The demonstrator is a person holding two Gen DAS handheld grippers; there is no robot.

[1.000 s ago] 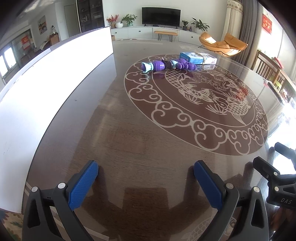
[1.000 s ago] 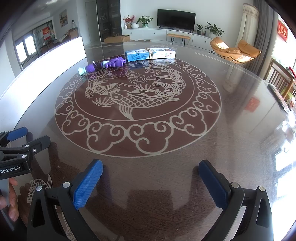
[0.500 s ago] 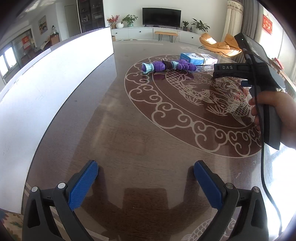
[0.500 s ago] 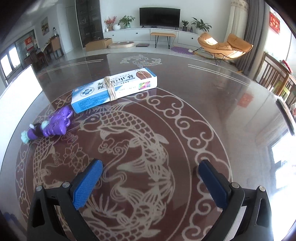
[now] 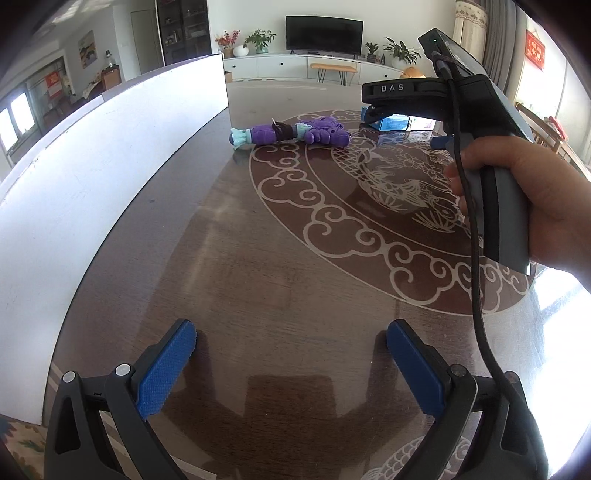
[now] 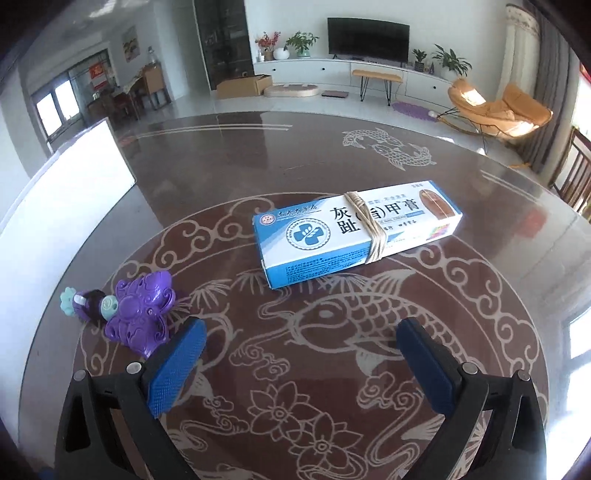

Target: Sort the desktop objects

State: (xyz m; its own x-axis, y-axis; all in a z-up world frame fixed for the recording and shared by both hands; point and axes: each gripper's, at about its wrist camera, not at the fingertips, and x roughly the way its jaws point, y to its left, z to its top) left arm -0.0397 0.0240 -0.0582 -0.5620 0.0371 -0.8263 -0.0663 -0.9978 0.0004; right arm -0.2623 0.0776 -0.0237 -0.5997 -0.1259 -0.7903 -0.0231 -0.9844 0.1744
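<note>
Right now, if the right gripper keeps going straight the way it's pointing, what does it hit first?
Probably the blue and white cardboard box bound with a rubber band, lying straight ahead of the open right gripper. The purple plastic toy sits left of that line, close by the left finger, so a slight drift could clip it.

A dark round table bears pale carp and cloud patterns. A white board stands along its left edge. Beyond it, a television sits above a white cabinet, near an orange lounge chair and potted plants.
</note>
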